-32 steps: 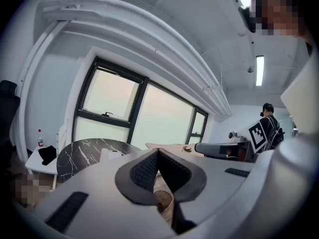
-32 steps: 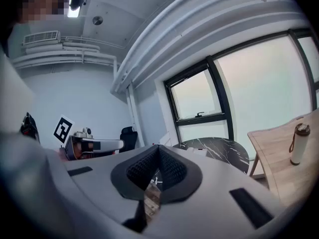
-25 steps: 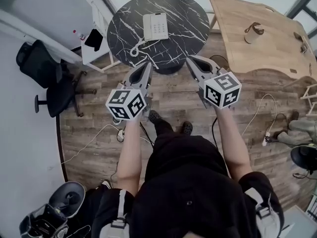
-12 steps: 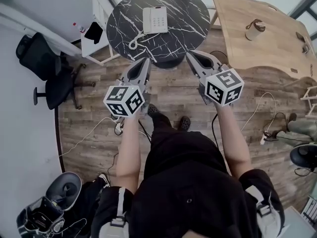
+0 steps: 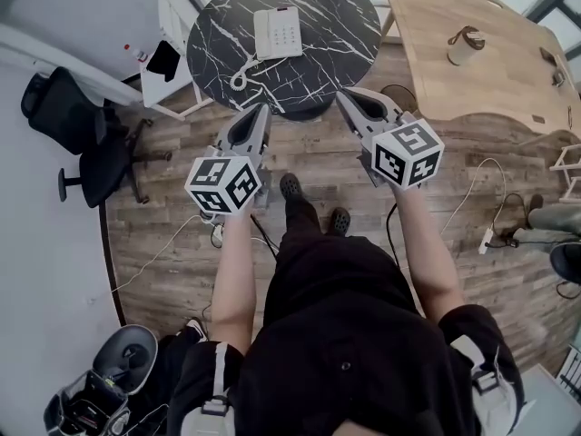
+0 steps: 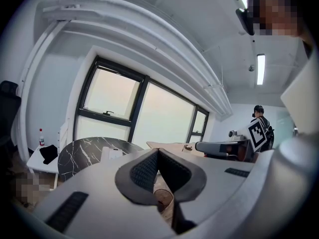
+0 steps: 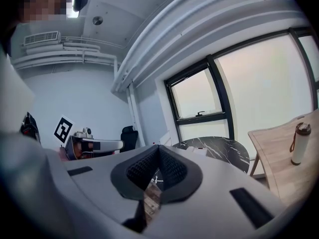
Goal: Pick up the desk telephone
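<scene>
A white desk telephone [image 5: 278, 32] lies on a round black marble table [image 5: 336, 25] at the top of the head view, its coiled cord [image 5: 241, 71] trailing toward the table's near left rim. My left gripper [image 5: 262, 107] and right gripper [image 5: 343, 94] are held side by side above the wooden floor, short of the table, both shut with nothing between the jaws. In the left gripper view the table [image 6: 84, 151] and the phone [image 6: 113, 153] show ahead, beyond the shut tips [image 6: 157, 151]. The right gripper view shows the table [image 7: 224, 151] past its shut tips [image 7: 159, 147].
A light wooden desk [image 5: 472, 71] with a bottle [image 5: 464, 44] stands right of the round table. A white side table [image 5: 168, 57] and a black office chair [image 5: 86, 143] are at left. Cables [image 5: 472, 207] run over the floor; a grey bin [image 5: 123, 357] sits at lower left.
The round table and phone have slid slightly left and up in the head view. Both grippers stay shut and hold almost the same place.
</scene>
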### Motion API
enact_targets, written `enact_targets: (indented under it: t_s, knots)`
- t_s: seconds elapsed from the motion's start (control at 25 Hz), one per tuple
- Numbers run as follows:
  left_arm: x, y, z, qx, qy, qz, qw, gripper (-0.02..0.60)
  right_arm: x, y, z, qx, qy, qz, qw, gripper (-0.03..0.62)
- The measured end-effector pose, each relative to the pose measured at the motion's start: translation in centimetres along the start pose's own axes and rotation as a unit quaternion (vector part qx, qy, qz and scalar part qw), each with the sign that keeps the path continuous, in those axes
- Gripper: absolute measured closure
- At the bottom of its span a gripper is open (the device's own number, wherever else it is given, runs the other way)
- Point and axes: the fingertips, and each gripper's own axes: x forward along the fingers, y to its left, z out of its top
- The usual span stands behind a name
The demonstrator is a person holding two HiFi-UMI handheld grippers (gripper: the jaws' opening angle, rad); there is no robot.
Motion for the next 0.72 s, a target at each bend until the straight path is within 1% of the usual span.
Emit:
enact_targets:
  t_s: [0.28,0.44,0.72]
  knots:
    - [2.8,3.4,1.6,0.007,0.004,-0.015,0.9999,0.566,4.1,-1.2,1.2,-0.002,0.003,-0.016,1.000,0.565]
    - [4.7,5.8,3.0,0.010,0.000,-0.024,0.9997,0.566,7.0,-1.8,2.0,0.002,0.007,-0.018,1.000,0.565]
    - [8.2,9.4,5.1,0.015,0.004,-0.043,0.9989,0.566,11.4,-3.6,4.2,0.001,0.004,-0.038,0.999,0.565]
